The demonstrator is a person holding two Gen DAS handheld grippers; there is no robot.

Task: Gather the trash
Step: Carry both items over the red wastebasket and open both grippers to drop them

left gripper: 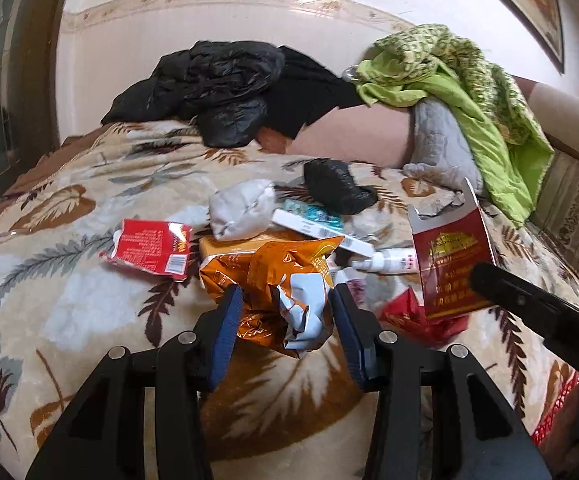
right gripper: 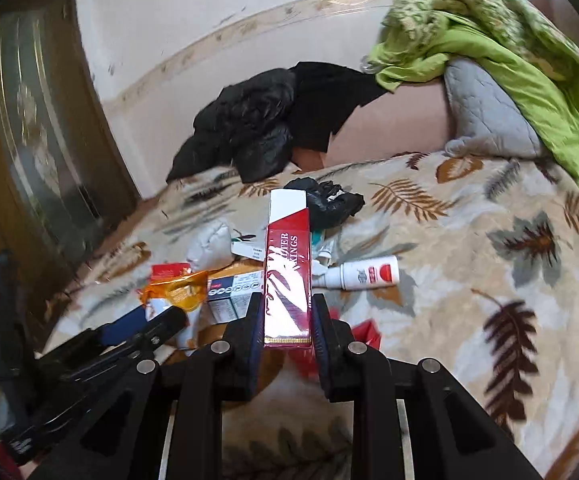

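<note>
My left gripper (left gripper: 285, 298) is shut on a crumpled orange snack wrapper (left gripper: 289, 280) above the leaf-patterned blanket (left gripper: 69, 280). My right gripper (right gripper: 285, 312) is shut on a red cigarette carton (right gripper: 287, 276); the carton also shows at the right of the left wrist view (left gripper: 453, 272). Other trash lies in a pile on the bed: a red packet (left gripper: 149, 248), a crumpled white bag (left gripper: 241, 208), a flat white box (left gripper: 321, 232), a white spray bottle (right gripper: 365, 274), a small black bag (right gripper: 329, 200), a red plastic piece (left gripper: 417, 320).
A black jacket (left gripper: 217, 88) and a green cloth (left gripper: 469, 80) over a grey pillow (left gripper: 437, 140) lie at the bed's far side by the wall. A dark wooden cabinet (right gripper: 29, 140) stands at the left. A blue-white box (right gripper: 233, 292) sits under the carton.
</note>
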